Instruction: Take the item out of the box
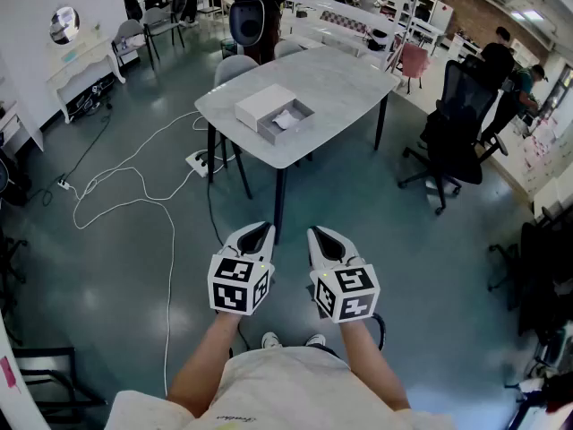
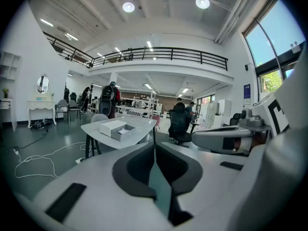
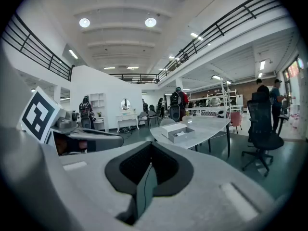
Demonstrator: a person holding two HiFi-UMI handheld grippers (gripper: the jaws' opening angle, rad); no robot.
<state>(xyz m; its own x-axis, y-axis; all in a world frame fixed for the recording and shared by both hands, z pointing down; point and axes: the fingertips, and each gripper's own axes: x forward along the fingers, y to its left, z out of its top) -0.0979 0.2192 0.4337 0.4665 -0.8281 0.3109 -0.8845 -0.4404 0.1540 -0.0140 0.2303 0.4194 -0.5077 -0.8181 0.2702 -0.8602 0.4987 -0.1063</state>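
Left arm: bare forearm reaching forward and down, level with the right one, on the near side of the counter and well apart from it.
Left claw: tips point toward the counter; in the left gripper view its two halves are pressed together with nothing between them.
Right arm: bare forearm stretched out parallel to the left, just beside it, equally far short of the counter.
Right claw: aimed at the counter; in the right gripper view its halves meet at the tips and hold nothing.
Floor: a white cable loops across it, left of the counter.
Box: shallow grey tray on the counter near its near-left edge, open side up, long axis running from near-left to far-right in the head view.
Lid: white, lying flat on the counter, touching the tray's far-left side.
Item: pale and white, lying inside the tray; its shape is too small to make out.
Office chair: black, right of the counter, apart from it.
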